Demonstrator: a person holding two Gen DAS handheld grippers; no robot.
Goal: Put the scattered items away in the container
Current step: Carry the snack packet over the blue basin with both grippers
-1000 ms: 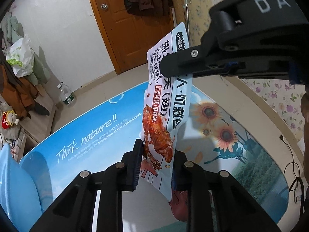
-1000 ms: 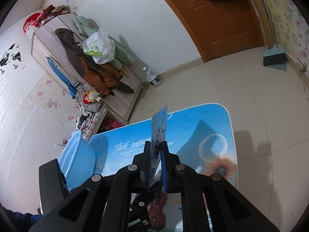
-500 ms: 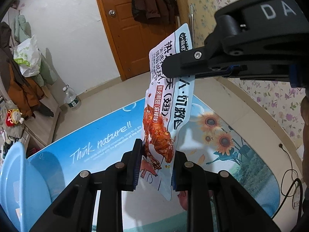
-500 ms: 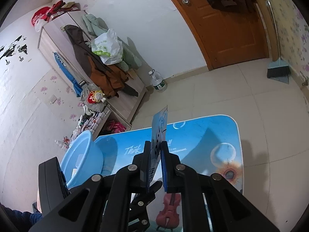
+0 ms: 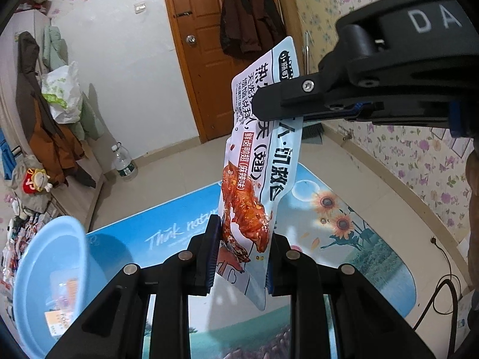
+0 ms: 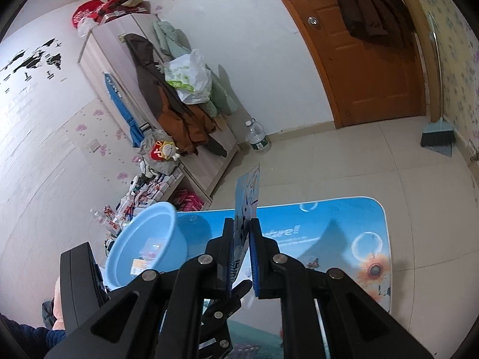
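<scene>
**Item: one sealed snack pouch, held in the air by both grippers**

**Left wrist view.** My left gripper is pinched on the lower end of a glossy white and pale-blue plastic snack pouch printed with red glazed meat. The blue pads press its two faces, and a corner hangs below them. My right gripper reaches in from the right and clamps the same pouch near its top seal. The pouch stands nearly upright between the two grips, well above the blue printed table mat with sunflowers. The light-blue round plastic basin sits at the lower left, near the mat's edge, with a small packet or two inside.

Handling, as I judge it: light, soft film that bends and creases; slick surface, so a pinch can slide. The lumpy contents sit low, and the flat seals at either end are the surest places to hold. Not fragile.

**Right wrist view.** My right gripper is pressed together on the pouch's thin edge, seen edge-on and rising past the pads. The basin lies to the left, near. Part of the left gripper shows below; its jaws are hidden here.
</scene>
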